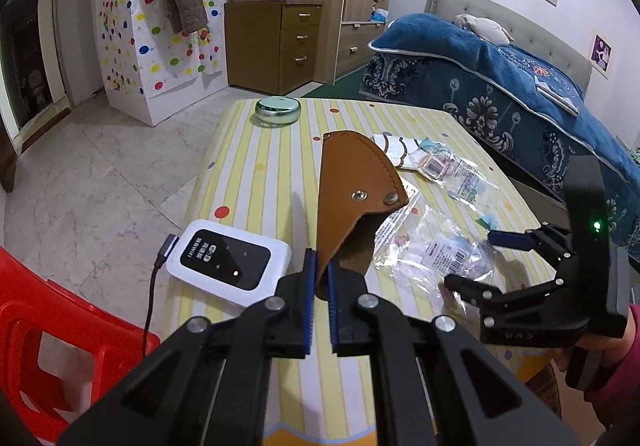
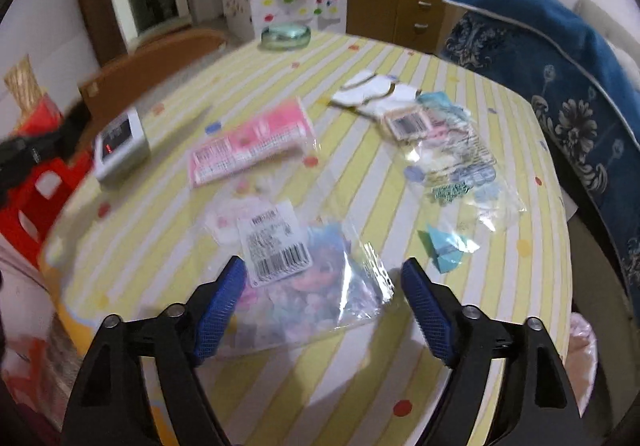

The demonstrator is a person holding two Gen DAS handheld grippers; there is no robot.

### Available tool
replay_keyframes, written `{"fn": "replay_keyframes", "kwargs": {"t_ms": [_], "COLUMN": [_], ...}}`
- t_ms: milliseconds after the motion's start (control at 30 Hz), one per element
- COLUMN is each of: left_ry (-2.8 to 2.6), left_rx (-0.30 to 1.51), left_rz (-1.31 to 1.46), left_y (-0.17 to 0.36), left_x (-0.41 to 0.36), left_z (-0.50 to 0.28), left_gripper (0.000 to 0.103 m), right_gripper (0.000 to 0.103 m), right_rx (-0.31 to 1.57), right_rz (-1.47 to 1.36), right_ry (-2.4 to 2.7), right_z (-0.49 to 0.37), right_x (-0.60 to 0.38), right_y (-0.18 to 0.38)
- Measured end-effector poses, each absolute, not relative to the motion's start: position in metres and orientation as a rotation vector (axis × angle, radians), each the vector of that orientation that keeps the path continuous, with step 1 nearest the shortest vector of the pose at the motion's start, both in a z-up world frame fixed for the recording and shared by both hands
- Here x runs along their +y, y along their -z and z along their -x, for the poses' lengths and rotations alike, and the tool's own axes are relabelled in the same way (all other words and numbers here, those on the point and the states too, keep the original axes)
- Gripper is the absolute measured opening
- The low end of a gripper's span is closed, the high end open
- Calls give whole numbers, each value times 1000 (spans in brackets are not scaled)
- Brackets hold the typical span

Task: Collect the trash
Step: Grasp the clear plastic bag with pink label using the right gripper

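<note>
Clear barcode-labelled wrapper (image 2: 296,266) lies flat on the striped table (image 2: 400,366), directly ahead of and between the spread jaws of the right gripper (image 2: 324,310), untouched. Left gripper (image 1: 320,302) is farther off, clamped on a brown leather pouch (image 1: 356,198).

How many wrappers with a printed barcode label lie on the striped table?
2: one clear wrapper just ahead of the right tongs, another farther back near the bed. Other labels may be hidden.
</note>
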State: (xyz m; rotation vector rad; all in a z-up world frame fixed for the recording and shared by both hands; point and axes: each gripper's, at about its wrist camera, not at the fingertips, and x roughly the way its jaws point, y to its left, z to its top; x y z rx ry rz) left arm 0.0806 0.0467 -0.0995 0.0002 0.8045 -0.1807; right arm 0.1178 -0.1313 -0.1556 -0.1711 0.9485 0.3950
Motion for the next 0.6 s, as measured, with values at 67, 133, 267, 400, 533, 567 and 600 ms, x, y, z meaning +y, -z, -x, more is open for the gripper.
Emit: {"fn": "replay_keyframes", "kwargs": {"t_ms": [67, 133, 267, 400, 533, 567, 600], "left_ry": [185, 184, 181, 174, 171, 172, 172], "left_rx": [810, 813, 813, 810, 806, 804, 802], "left_rz": [-3, -4, -4, -9, -14, -15, -16], "left_y": [102, 103, 104, 103, 101, 100, 99], "left_x": [45, 45, 44, 44, 44, 44, 43], "left_z": [-81, -81, -80, -76, -72, -71, -70], "left_gripper": [4, 4, 4, 4, 4, 4, 4], "right_gripper": [89, 88, 65, 19, 13, 12, 11], "right_rx": [945, 949, 929, 931, 900, 881, 867], "right_rz": [176, 183, 185, 152, 92, 70, 55], "right_ry": [-419, -434, -433, -402, -429, -431, -432], "right_z": [-114, -111, -102, -99, -88, -85, -83], "right_x": [-132, -134, -132, -137, -144, -147, -148], "right_y": [156, 156, 152, 148, 136, 130, 124]}}
